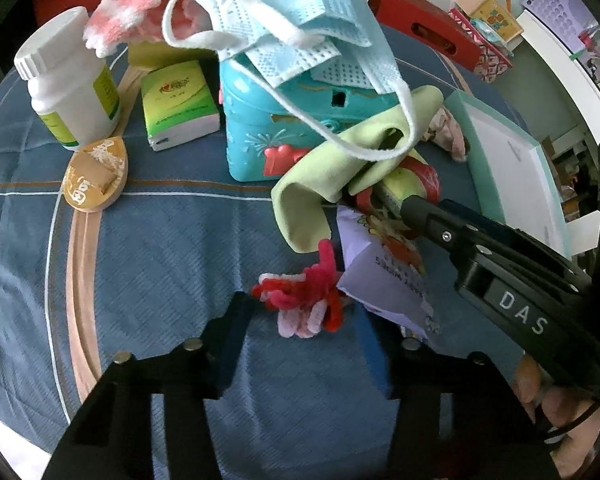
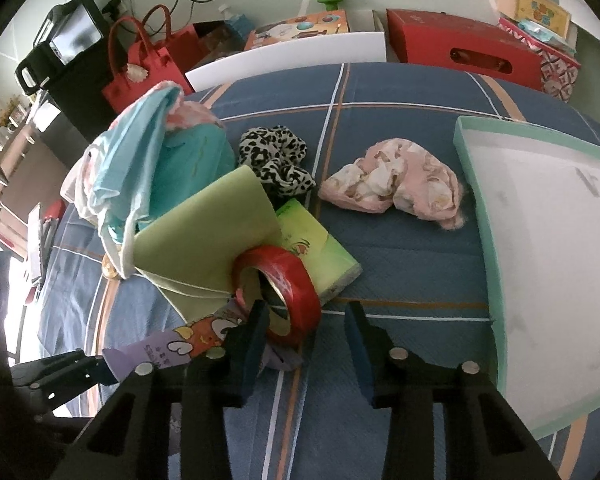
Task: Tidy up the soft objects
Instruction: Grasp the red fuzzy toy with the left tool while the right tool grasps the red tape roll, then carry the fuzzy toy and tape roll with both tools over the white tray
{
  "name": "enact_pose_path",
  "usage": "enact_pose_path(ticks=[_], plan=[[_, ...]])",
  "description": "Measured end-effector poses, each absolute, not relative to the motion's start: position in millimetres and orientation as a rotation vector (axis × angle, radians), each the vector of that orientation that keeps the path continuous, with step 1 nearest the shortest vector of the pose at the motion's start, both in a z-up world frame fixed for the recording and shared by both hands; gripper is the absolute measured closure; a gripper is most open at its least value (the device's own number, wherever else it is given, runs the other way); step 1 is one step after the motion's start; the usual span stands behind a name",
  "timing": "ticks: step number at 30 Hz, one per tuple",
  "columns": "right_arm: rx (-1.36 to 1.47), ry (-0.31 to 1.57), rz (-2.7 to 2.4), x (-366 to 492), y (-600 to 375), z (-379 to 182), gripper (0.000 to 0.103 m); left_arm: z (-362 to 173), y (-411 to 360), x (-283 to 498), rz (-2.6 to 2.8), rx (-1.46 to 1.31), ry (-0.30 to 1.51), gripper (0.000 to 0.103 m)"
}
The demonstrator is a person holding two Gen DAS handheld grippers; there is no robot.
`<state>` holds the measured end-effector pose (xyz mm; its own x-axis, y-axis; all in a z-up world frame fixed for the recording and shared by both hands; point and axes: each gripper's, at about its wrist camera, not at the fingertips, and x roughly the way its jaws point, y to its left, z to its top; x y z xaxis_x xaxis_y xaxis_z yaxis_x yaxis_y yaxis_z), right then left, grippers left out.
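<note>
Sorting has begun: your left gripper (image 1: pixel 300 336), half open, straddles the red-and-pink fuzzy pipe-cleaner bundle (image 1: pixel 304 300) on the blue quilted cover (image 1: pixel 160 260), apparently ungripped. Next, close on it. Your right gripper (image 2: pixel 308 340) holds nothing.

The bedspread (image 1: pixel 148 248) is matt woven cloth with a fine ribbed texture. On it, the red tape roll (image 2: pixel 288 280) is glossy plastic, and beside that roll lies a smooth, shiny tissue pack (image 2: pixel 320 252). Behind the roll, the leopard scrunchie (image 2: pixel 276 158) looks soft and crinkled.
</note>
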<state>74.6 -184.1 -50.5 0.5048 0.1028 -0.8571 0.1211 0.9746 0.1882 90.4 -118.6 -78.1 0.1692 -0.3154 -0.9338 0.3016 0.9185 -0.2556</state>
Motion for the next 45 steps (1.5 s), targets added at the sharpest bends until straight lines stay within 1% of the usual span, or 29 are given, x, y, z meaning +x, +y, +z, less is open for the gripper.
enact_pose_path(ticks=[2, 4, 7, 8, 12, 18, 19, 21, 22, 23, 27, 29, 31, 33, 37, 45], plan=[[0.237, 1.042, -0.01, 76.2, -183.6, -51.0, 0.063, -81.1, -121.1, 92.1, -0.444, -0.01, 1.333, 0.052], [0.241, 1.043, -0.01, 79.7, -181.0, -52.0, 0.069, -82.7, -128.5, 95.6, -0.446, -0.007, 1.335, 0.052], [0.235, 1.051, -0.023, 82.7, -179.9, -54.7, 0.07, -89.8, -140.3, 99.3, -0.444, 0.0, 1.347, 0.052], [0.234, 1.054, -0.023, 84.3, -179.0, -56.0, 0.073, -87.8, -133.2, 95.9, -0.445, 0.004, 1.35, 0.052], [0.233, 1.065, -0.02, 86.4, -176.2, -61.0, 0.078, -92.3, -145.0, 98.1, -0.442, 0.029, 1.354, 0.052], [0.236, 1.068, -0.02, 88.6, -174.0, -68.7, 0.079, -107.3, -172.5, 111.3, -0.44, 0.04, 1.352, 0.052], [0.237, 1.069, -0.019, 88.4, -173.6, -69.3, 0.079, -104.8, -162.9, 105.0, -0.441, 0.039, 1.351, 0.052], [0.239, 1.07, -0.018, 89.0, -174.5, -70.4, 0.079, -97.4, -140.3, 94.5, -0.441, 0.036, 1.347, 0.058], [0.238, 1.07, -0.018, 89.2, -174.4, -70.4, 0.079, -96.2, -131.8, 93.3, -0.441, 0.032, 1.346, 0.064], [0.239, 1.07, -0.018, 89.3, -174.2, -70.4, 0.079, -97.1, -133.5, 95.1, -0.439, 0.024, 1.346, 0.065], [0.242, 1.072, -0.018, 89.0, -174.9, -69.8, 0.079, -96.8, -130.0, 95.3, -0.439, 0.004, 1.343, 0.067], [0.243, 1.073, -0.018, 88.2, -174.7, -69.2, 0.079, -98.6, -120.5, 94.7, -0.435, -0.009, 1.34, 0.073], [0.245, 1.074, -0.018, 88.4, -175.1, -69.0, 0.079, -98.9, -117.2, 97.3, -0.426, -0.034, 1.339, 0.073], [0.249, 1.076, -0.017, 87.4, -175.0, -68.0, 0.082, -99.2, -114.9, 98.7, -0.413, -0.043, 1.333, 0.073], [0.253, 1.078, -0.018, 86.7, -177.4, -67.7, 0.084, -96.3, -98.5, 99.7, -0.398, -0.056, 1.322, 0.075], [0.269, 1.085, -0.022, 83.6, -184.6, -66.1, 0.085, -93.4, -76.4, 102.0, -0.322, -0.079, 1.293, 0.075]])
